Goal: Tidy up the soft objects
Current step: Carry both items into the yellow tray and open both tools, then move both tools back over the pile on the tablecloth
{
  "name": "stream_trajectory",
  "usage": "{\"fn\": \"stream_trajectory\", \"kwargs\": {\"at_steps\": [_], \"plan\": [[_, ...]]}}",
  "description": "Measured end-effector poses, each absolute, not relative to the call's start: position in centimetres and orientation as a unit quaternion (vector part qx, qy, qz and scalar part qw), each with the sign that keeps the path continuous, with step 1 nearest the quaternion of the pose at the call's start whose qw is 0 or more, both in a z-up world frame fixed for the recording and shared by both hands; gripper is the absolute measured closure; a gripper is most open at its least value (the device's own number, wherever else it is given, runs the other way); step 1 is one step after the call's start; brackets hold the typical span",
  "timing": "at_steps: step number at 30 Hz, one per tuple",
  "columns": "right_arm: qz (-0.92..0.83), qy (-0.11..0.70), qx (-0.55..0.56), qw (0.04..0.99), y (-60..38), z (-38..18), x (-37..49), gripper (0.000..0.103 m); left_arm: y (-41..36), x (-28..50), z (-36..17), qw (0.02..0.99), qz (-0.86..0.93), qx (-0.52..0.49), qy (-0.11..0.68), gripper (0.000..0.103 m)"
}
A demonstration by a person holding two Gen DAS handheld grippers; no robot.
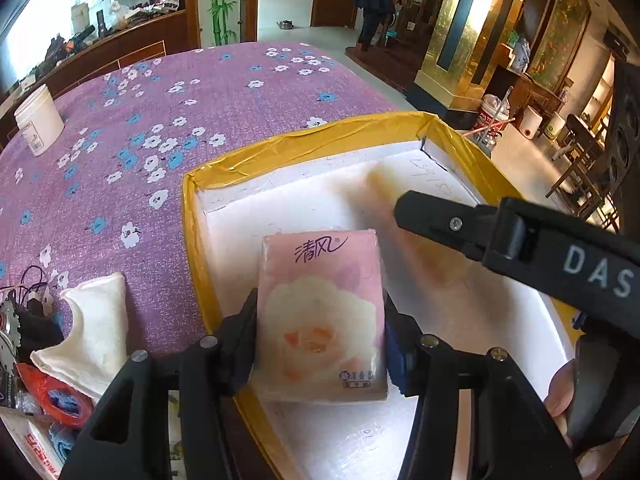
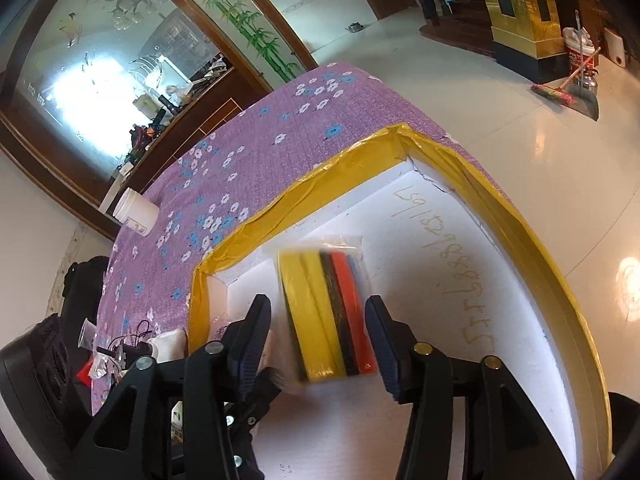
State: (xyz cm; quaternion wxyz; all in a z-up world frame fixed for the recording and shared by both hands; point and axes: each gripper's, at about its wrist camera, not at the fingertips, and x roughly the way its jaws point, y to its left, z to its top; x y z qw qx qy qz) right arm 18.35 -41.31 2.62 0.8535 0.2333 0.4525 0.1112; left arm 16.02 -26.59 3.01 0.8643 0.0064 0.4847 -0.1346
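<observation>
Both tongs hang over the white foam box (image 1: 320, 156) with the yellow-taped rim, which sits on the purple flowered cloth (image 1: 160, 140). The left gripper (image 1: 320, 332) has the pink tissue pack (image 1: 320, 312) between its jaws, low inside the box at its near wall; the pads sit close against the pack's sides, but I cannot tell whether they press or have just let go. The right gripper (image 2: 318, 332) stands released: its pads are clear of the bundle of coloured sponges (image 2: 326, 316), yellow, black, red and blue in a clear wrap, which shows blurred between and just ahead of the jaws, above the box floor, apparently dropping free. In my judgement the step in hand is the depositing of both soft items into the box. The next move calls for the left jaws to part fully, then both tongs to lift straight out without dragging the items. A white folded cloth (image 1: 96, 328) lies outside the box, left of the left gripper, and looks a likely next pick.
</observation>
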Motion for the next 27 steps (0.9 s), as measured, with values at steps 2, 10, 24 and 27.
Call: {"fn": "stream_trajectory", "kwargs": {"at_steps": [2,10,24,27], "plan": [[0.109,0.443,0.231,0.859,-41.4,3.0,18.0,0.048,-26.6,15.9,3.1,0.864,-0.137,0.007,0.484,0.047],[0.095,0.407,0.242,0.875,-42.8,4.3,16.8,0.048,-26.3,15.3,4.6,0.873,-0.134,-0.002,0.469,0.038],[0.100,0.337,0.181,0.918,-40.0,7.9,13.8,0.048,-22.1,9.4,10.3,0.881,-0.133,-0.011,0.453,0.038],[0.133,0.332,0.158,0.920,-37.2,9.3,11.6,0.047,-19.5,7.4,11.5,0.884,-0.134,-0.021,0.448,0.038]]}}
